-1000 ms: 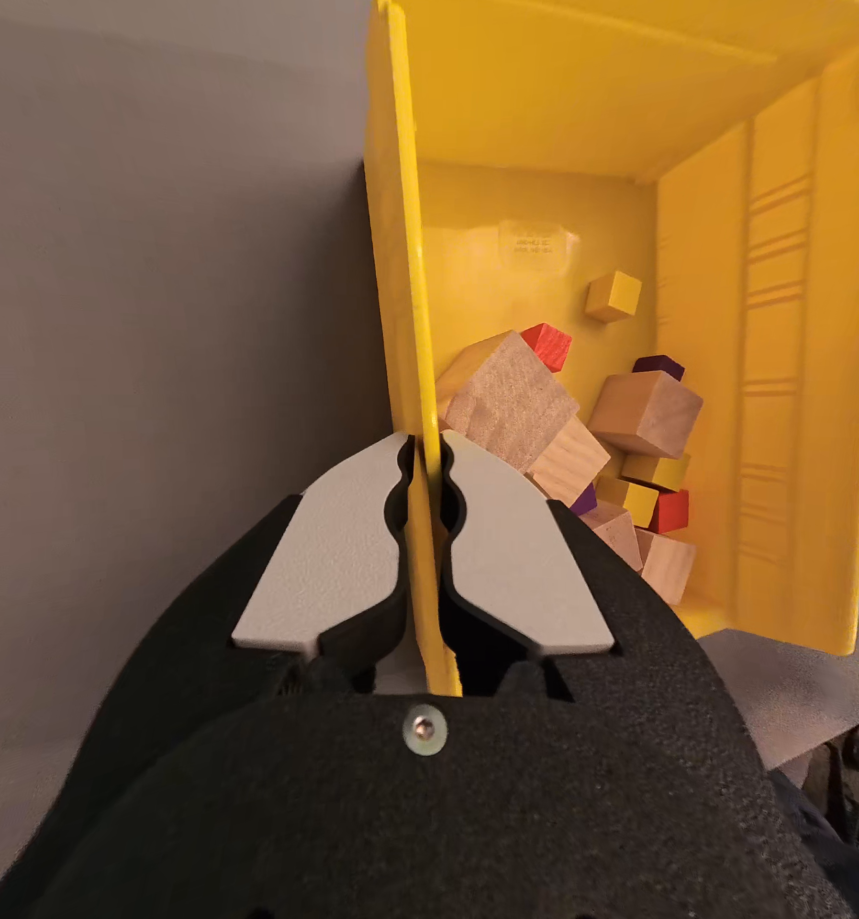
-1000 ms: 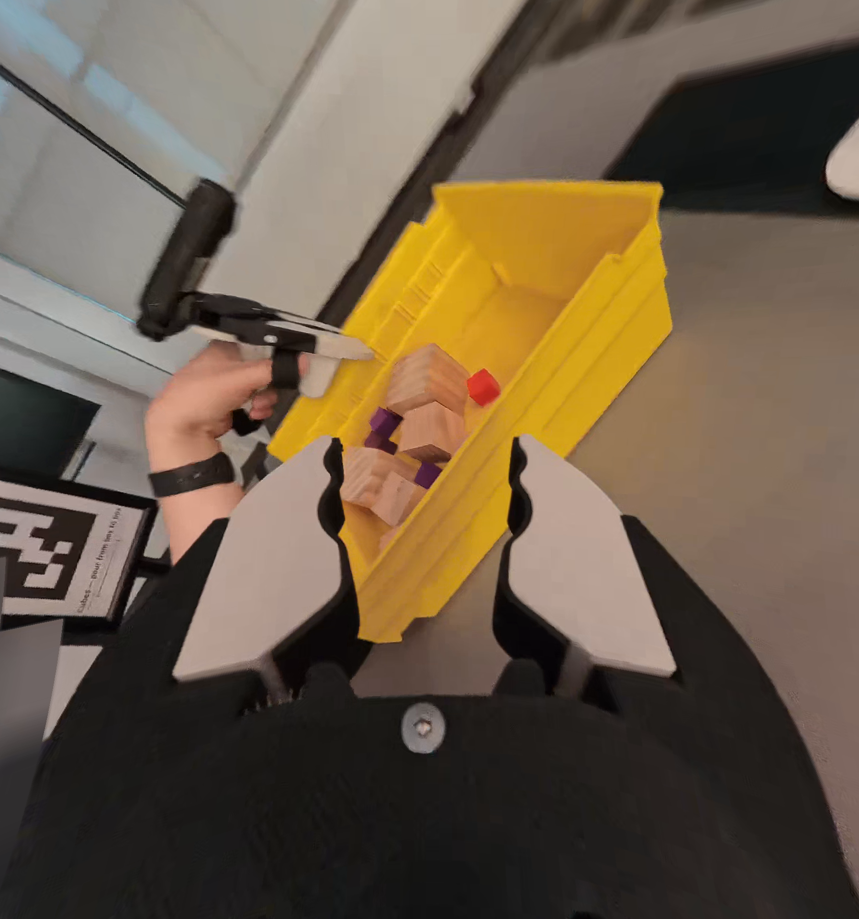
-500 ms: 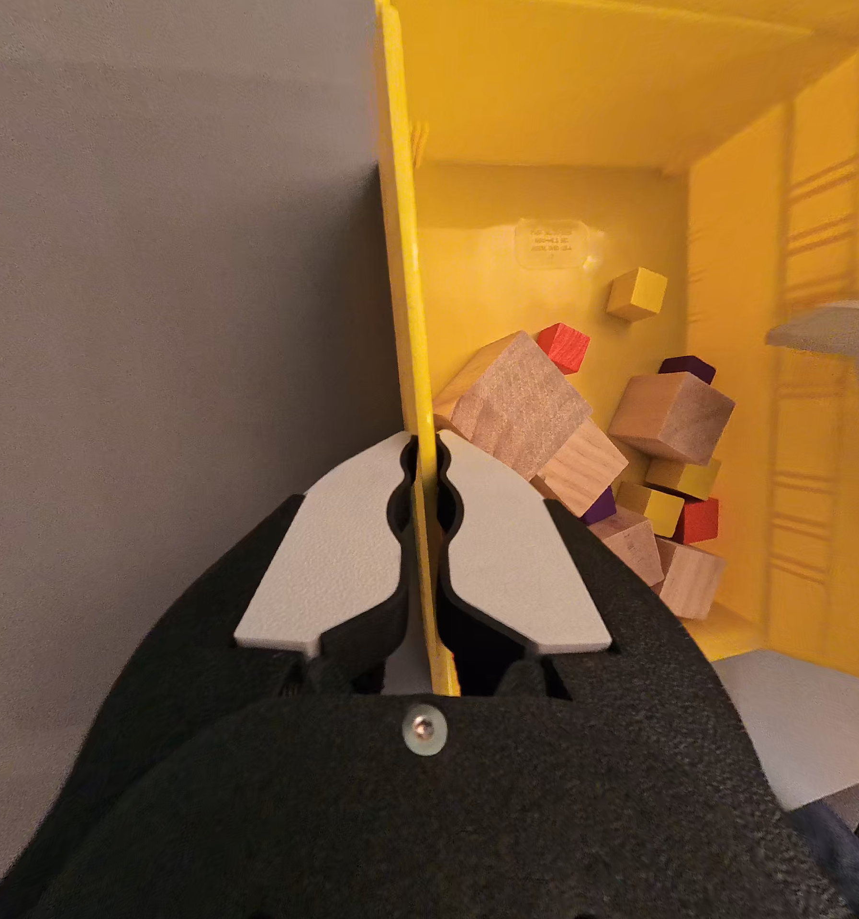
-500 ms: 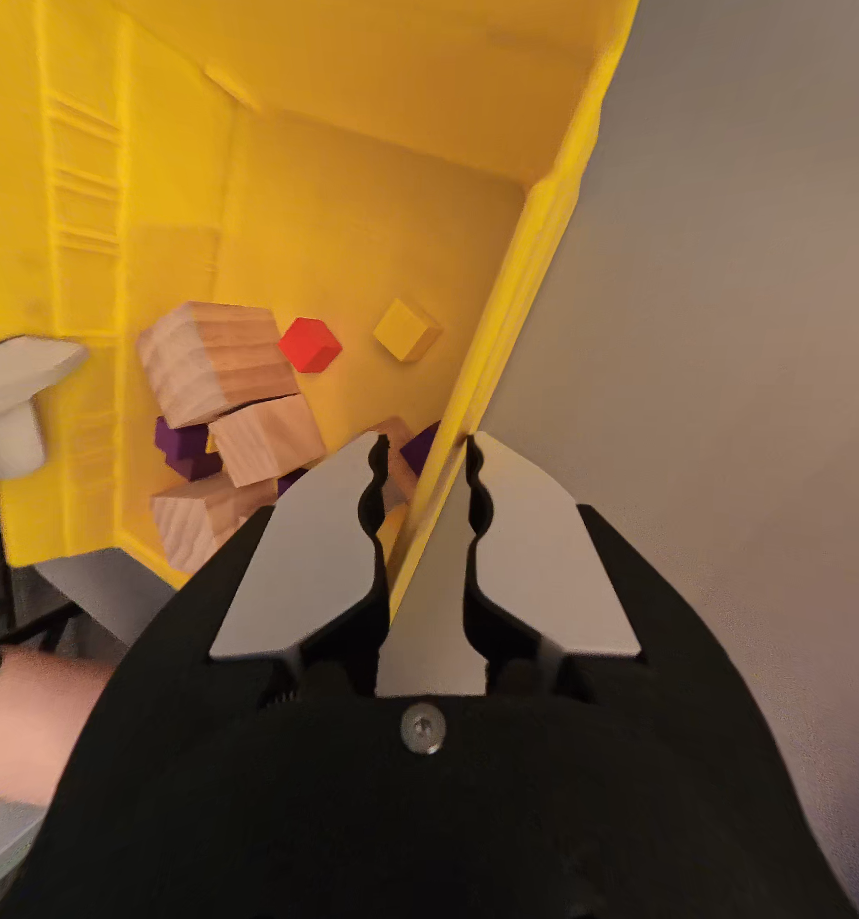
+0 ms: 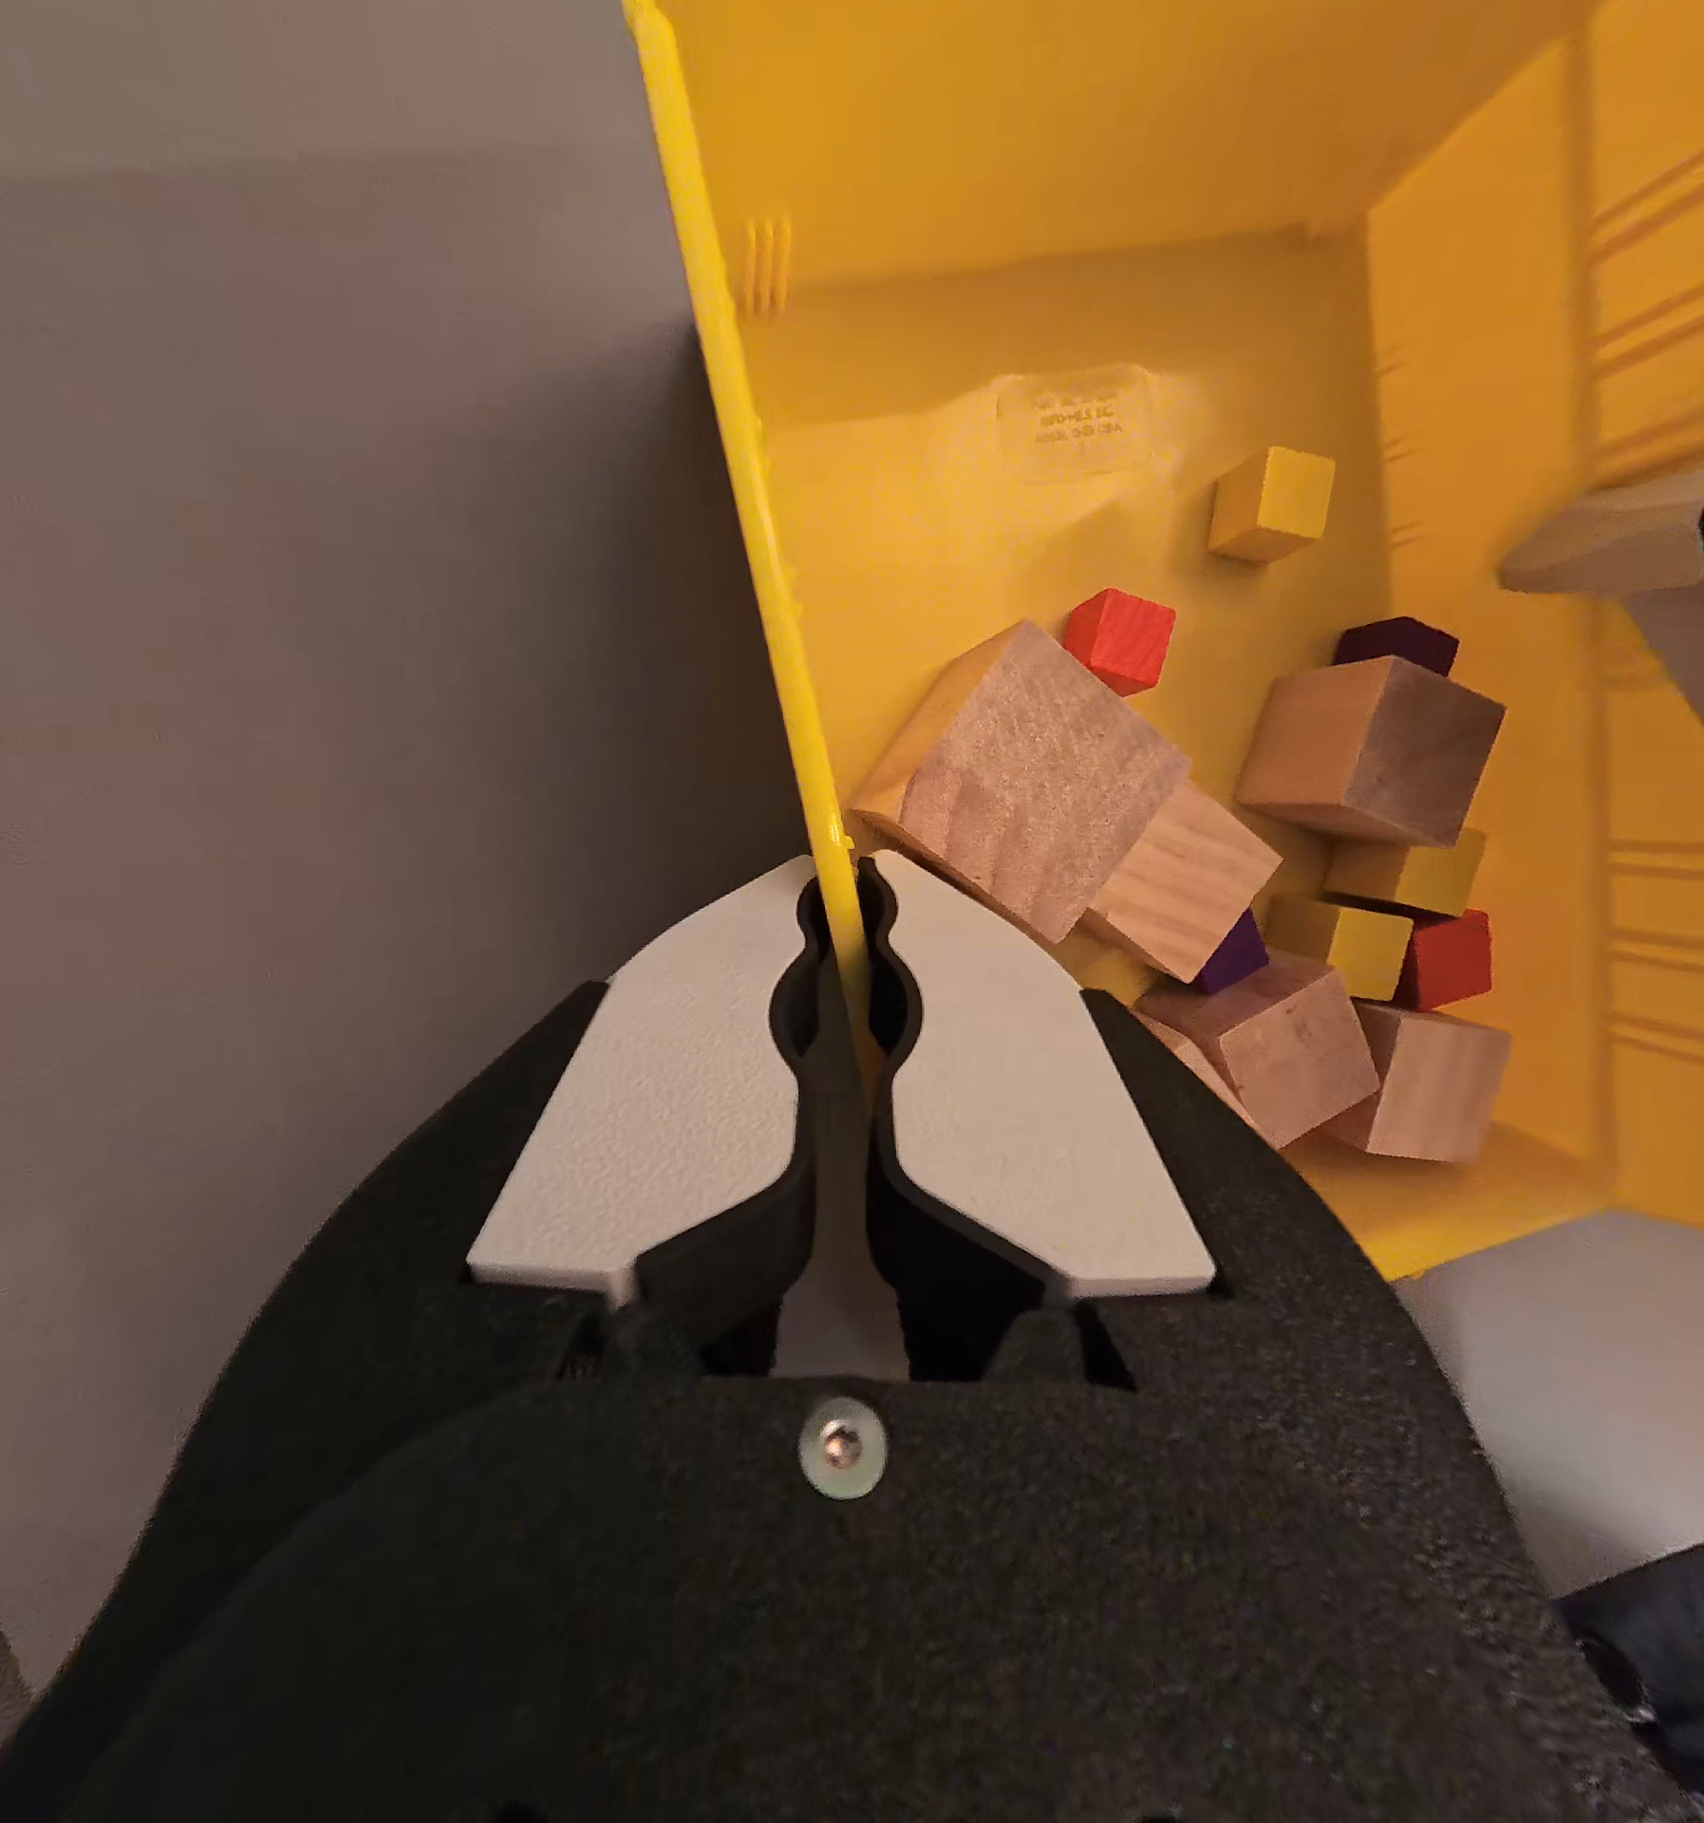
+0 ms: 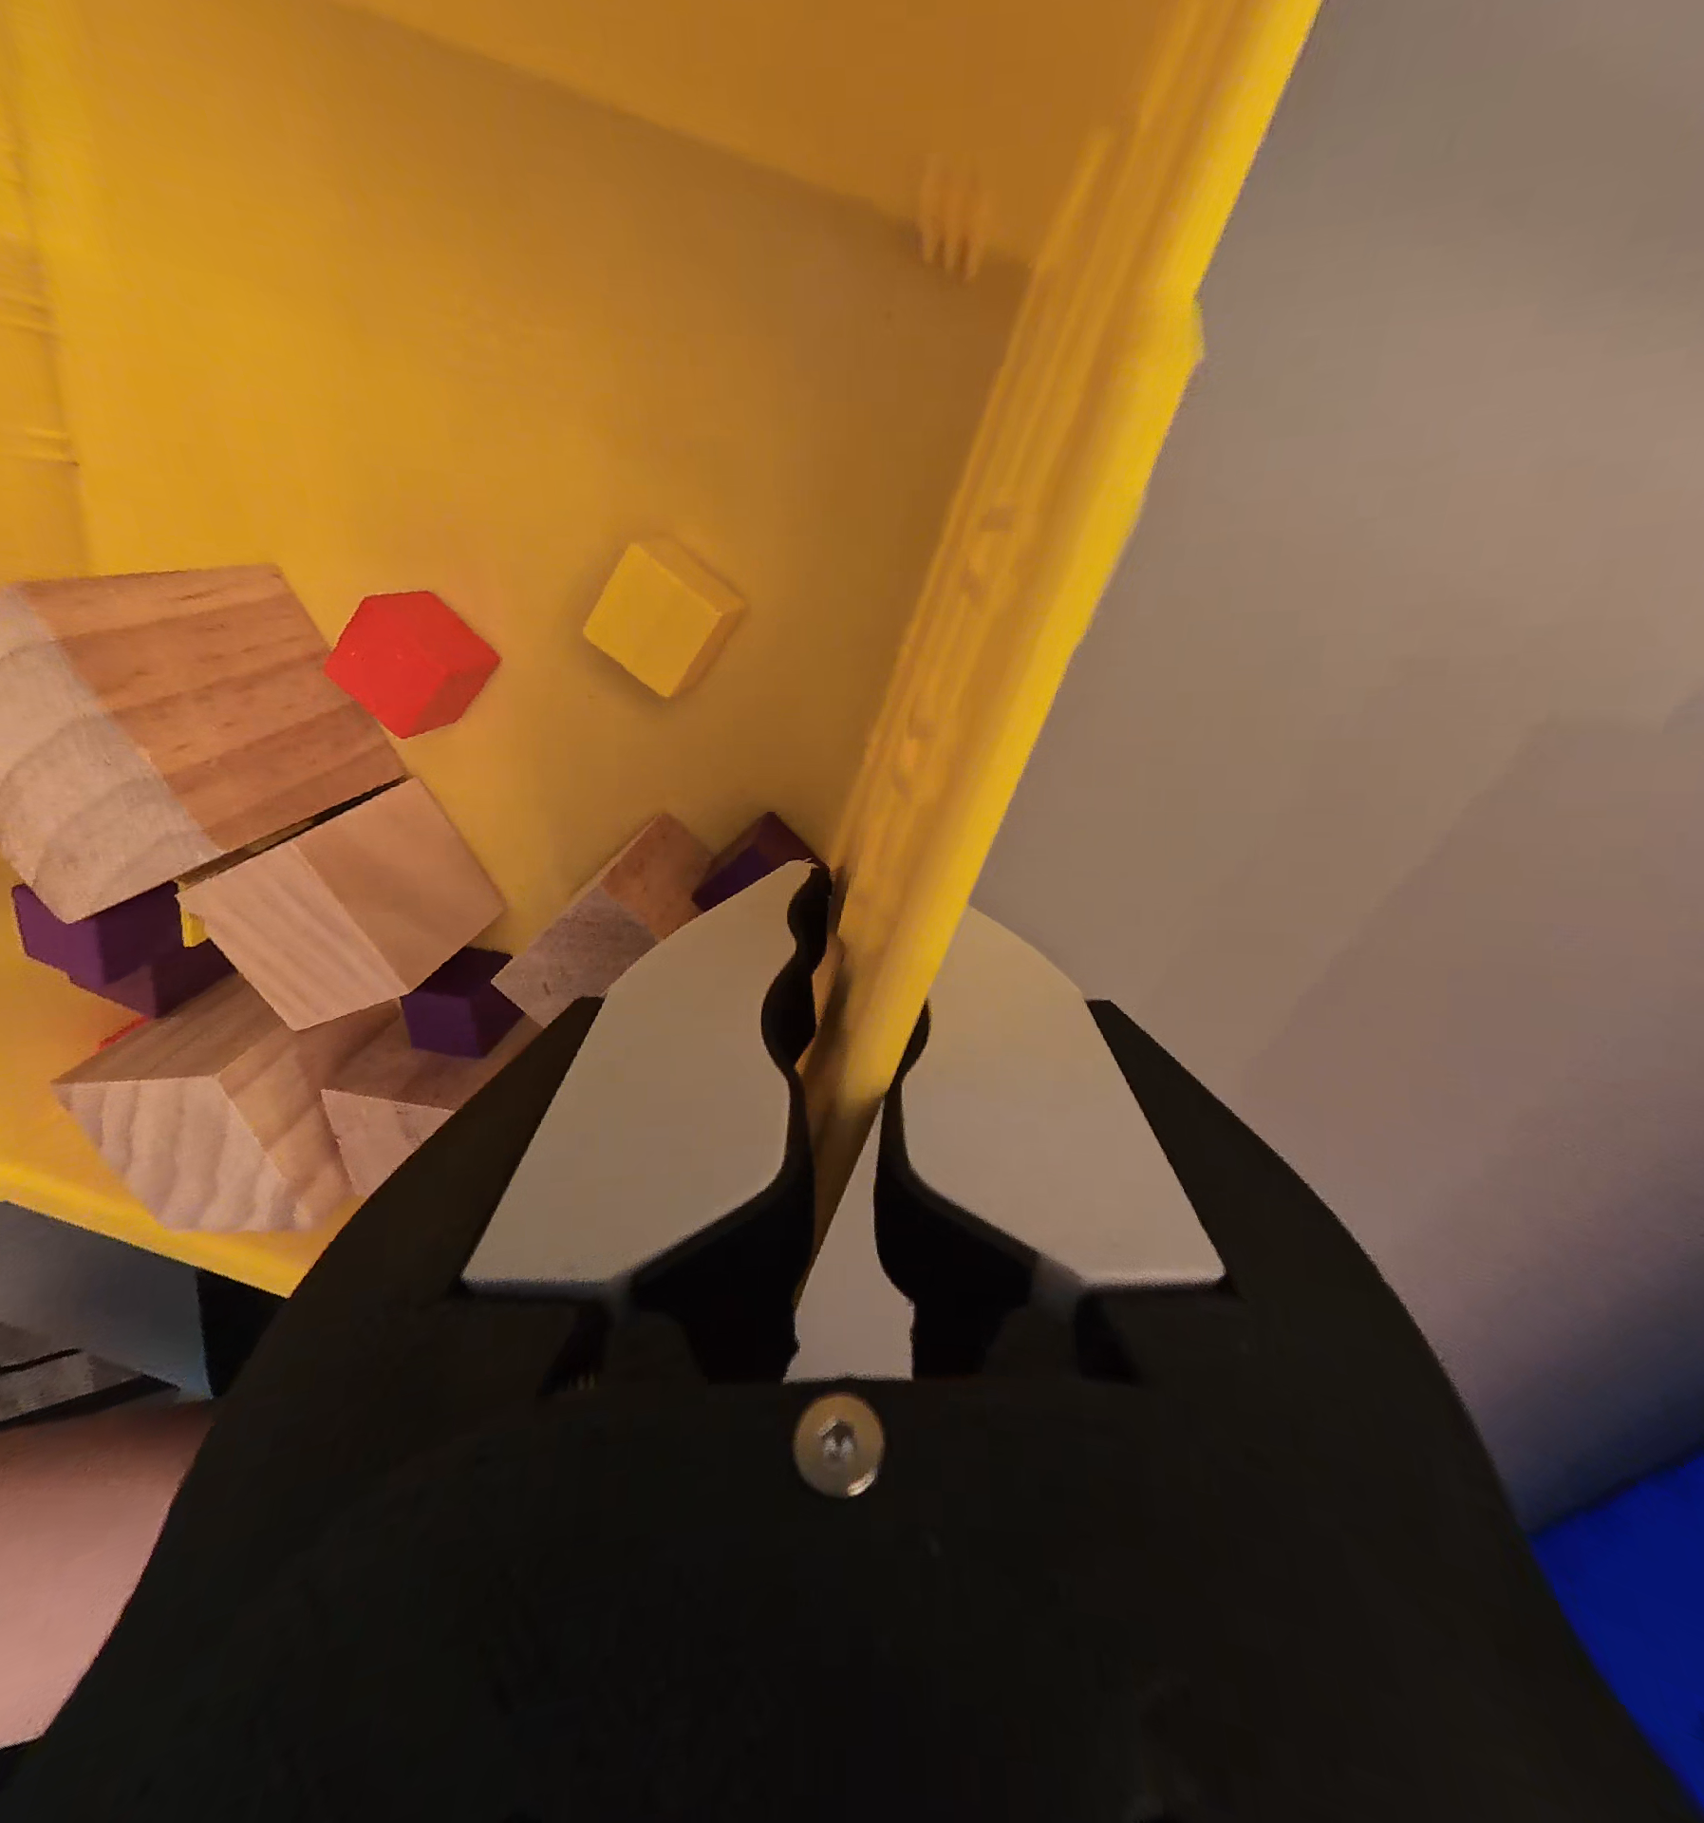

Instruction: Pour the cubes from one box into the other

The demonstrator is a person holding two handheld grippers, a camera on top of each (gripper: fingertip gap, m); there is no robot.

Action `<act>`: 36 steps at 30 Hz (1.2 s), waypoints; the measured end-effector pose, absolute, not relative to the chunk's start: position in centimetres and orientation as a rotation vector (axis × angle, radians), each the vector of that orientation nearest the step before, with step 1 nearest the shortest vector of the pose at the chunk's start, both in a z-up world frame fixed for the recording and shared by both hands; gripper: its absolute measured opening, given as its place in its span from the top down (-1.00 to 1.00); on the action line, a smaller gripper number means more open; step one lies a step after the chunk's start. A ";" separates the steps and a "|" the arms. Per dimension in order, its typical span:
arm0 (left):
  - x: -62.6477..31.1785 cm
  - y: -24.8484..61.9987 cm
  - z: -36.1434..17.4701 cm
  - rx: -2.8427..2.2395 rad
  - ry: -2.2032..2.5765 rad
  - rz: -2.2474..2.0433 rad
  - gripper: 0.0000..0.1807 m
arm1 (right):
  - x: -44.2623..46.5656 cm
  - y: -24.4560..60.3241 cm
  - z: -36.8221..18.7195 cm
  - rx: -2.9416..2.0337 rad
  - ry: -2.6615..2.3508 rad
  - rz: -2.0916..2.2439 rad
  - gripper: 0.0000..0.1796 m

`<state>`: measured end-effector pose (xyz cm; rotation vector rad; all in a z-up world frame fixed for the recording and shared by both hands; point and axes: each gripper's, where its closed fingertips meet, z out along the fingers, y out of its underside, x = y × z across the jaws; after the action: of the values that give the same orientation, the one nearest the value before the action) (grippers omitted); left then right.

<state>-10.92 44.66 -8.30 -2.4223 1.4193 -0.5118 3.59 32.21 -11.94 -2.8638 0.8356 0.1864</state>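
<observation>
A yellow plastic box (image 5: 926, 296) holds several cubes piled at its near end: big wooden ones (image 5: 1035, 779), small red (image 5: 1119, 641), yellow (image 5: 1272, 503) and purple (image 5: 1395, 641). My left gripper (image 5: 840, 868) is shut on the box's left wall. My right gripper (image 6: 877, 908) is shut on the opposite wall of the box (image 6: 433, 345), next to the wooden (image 6: 137, 710), red (image 6: 412, 661), yellow (image 6: 660, 617) and purple (image 6: 98, 937) cubes. One finger of the right gripper (image 5: 1637, 533) shows at the right edge of the left wrist view.
The grey table top (image 5: 285, 691) lies around the box on both sides (image 6: 1420, 789). A blue surface (image 6: 1656, 1618) shows at the lower right of the right wrist view. A person's hand (image 6: 39, 1578) is at the lower left there.
My right gripper was open and away from the box; it came in and shut on the box's right wall. My left gripper stays shut on the left wall. The cubes have hardly shifted.
</observation>
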 end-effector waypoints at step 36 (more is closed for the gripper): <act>18.5 13.7 9.6 -1.767 1.980 -0.913 0.93 | 27.5 -2.9 12.6 -2.474 1.332 -0.382 0.94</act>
<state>18.51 13.75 9.59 -1.7672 1.9805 -0.9129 27.50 -2.88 12.62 -2.4740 1.3325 -0.3816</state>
